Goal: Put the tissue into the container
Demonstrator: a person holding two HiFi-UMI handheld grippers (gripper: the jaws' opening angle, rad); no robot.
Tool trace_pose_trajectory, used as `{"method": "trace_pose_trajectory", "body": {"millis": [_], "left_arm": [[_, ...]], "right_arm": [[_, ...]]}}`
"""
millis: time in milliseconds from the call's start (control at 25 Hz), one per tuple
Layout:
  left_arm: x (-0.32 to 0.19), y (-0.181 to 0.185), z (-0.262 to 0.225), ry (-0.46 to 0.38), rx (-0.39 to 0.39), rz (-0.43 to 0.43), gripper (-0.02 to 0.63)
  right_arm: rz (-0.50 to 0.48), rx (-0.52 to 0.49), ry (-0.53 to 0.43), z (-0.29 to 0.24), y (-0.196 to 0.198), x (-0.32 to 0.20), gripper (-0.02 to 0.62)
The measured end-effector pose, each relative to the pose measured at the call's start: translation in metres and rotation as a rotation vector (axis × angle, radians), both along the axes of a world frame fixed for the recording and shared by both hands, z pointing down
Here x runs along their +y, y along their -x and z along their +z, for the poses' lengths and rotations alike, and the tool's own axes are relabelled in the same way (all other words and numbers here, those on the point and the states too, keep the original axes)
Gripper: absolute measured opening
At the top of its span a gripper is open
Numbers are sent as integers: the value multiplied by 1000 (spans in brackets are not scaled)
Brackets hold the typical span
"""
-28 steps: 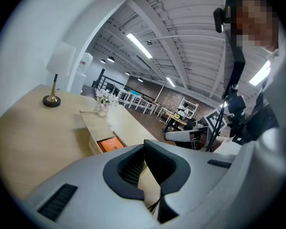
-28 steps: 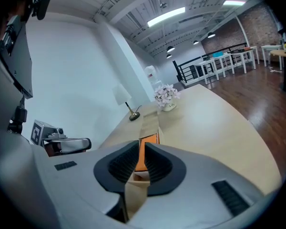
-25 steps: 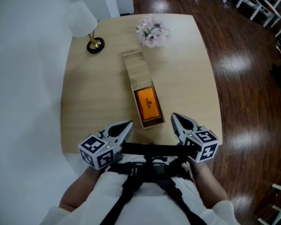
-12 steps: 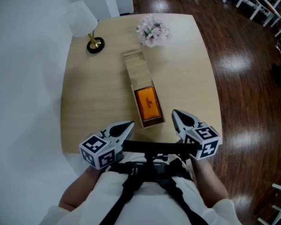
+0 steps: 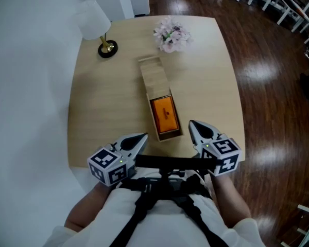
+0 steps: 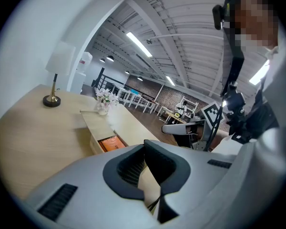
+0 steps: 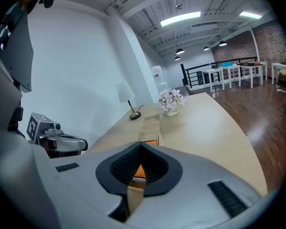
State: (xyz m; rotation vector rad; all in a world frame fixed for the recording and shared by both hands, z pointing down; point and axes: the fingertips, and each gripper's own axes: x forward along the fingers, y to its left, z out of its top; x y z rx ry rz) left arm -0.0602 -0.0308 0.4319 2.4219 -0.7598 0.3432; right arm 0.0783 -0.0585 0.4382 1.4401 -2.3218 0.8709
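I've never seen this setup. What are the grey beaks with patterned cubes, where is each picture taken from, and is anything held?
No robot: a person holds a two-jaw left gripper and right gripper; the cubes belong to them. One picture comes from a head camera looking down; the other two cameras ride on the grippers, looking along their jaws. On the table stand a lamp, flowers and a long wooden box, its near end open on something orange. Both grippers are shut and empty.
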Motion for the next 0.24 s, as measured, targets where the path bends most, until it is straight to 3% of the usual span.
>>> {"method": "trace_pose_trajectory", "body": {"millis": [240], "left_arm": [[-2, 3, 1, 2, 2, -7, -5]], "right_arm": [[-19, 25, -6, 1, 5, -3, -14]]}}
